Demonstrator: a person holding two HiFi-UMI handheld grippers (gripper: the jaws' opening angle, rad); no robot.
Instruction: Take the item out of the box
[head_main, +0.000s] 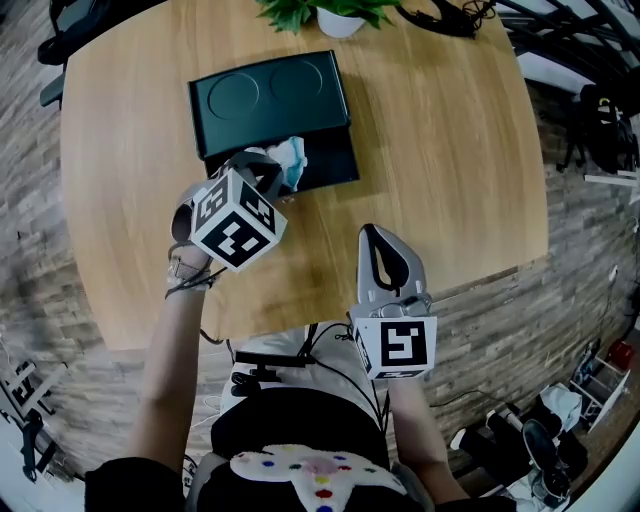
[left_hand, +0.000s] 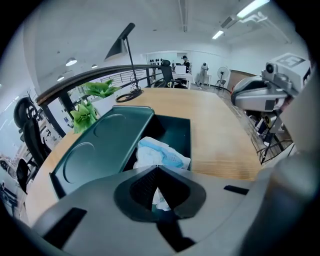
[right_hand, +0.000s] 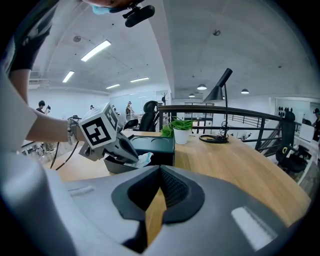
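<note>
While it lies in the open part of the box (head_main: 335, 162), the item (head_main: 291, 158), a crumpled white and pale-blue thing, has its near end caught in my left gripper (head_main: 272, 178). I have that gripper tipped steeply down into the box. Its jaws are pressed together at the tips, and in the left gripper view a fold of the white stuff is nipped in the narrow slit between them. The rest of the item bunches up just beyond the tips, beside the lid (head_main: 268, 95).

That lid is dark green like the box and has two round hollows in it. It lies open on the far side of the compartment. I cannot tell whether it is flat or propped up.

The box sits on the wooden table (head_main: 450, 180), toward the far edge and left of the middle. Just beyond it, at the far edge, is a potted plant (head_main: 338, 14) in a white pot. A black lamp (right_hand: 220, 90) is at the same edge, further to the right.

My right gripper (head_main: 374, 238) hangs over the near edge of the table, well apart from the box, and points across toward the far side. Its jaws are closed tight on nothing, with only bare wood showing through the gap between them.
</note>
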